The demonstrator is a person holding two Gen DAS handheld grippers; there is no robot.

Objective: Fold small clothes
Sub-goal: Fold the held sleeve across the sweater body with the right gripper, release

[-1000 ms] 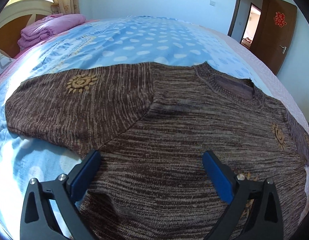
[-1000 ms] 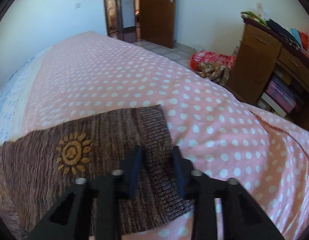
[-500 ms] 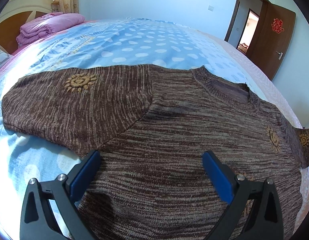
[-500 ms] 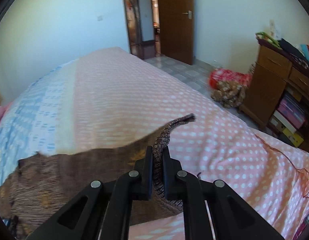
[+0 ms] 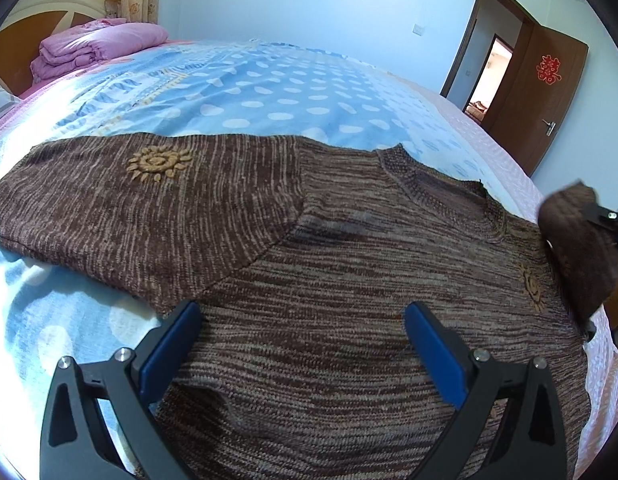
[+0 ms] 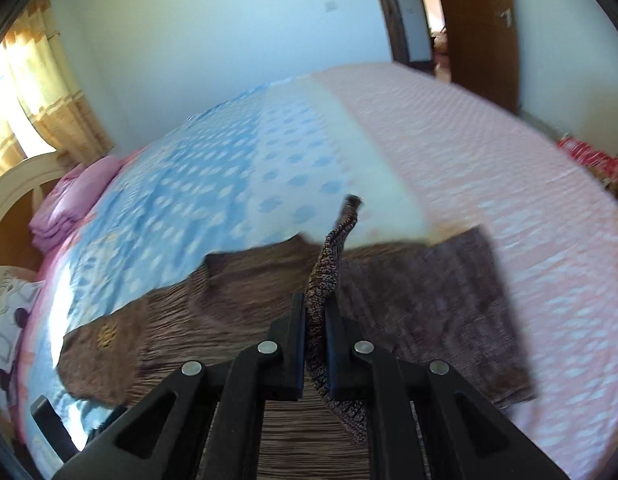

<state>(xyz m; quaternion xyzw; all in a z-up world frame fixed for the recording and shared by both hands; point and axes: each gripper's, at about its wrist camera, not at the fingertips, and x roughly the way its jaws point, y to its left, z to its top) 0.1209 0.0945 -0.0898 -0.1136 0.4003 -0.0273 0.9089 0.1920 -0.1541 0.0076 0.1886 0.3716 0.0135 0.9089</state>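
A brown knitted sweater (image 5: 309,264) with orange sun motifs lies flat on the bed, its left sleeve (image 5: 109,200) spread out to the left. My left gripper (image 5: 303,328) is open and empty, low over the sweater's body. My right gripper (image 6: 315,320) is shut on the right sleeve's cuff (image 6: 329,272) and holds it lifted above the sweater (image 6: 269,304). In the left wrist view the raised sleeve (image 5: 577,248) and right gripper show at the far right edge.
The bed has a blue dotted sheet (image 5: 269,92) and a pink dotted part (image 6: 489,140). A folded pink quilt (image 5: 97,44) lies by the headboard. A brown door (image 5: 545,92) stands open behind the bed. The left gripper's tip (image 6: 57,420) shows at lower left.
My right gripper closed on the right sleeve's cuff, lifted it and swung it left over the sweater's body. The left gripper stayed open and almost still.
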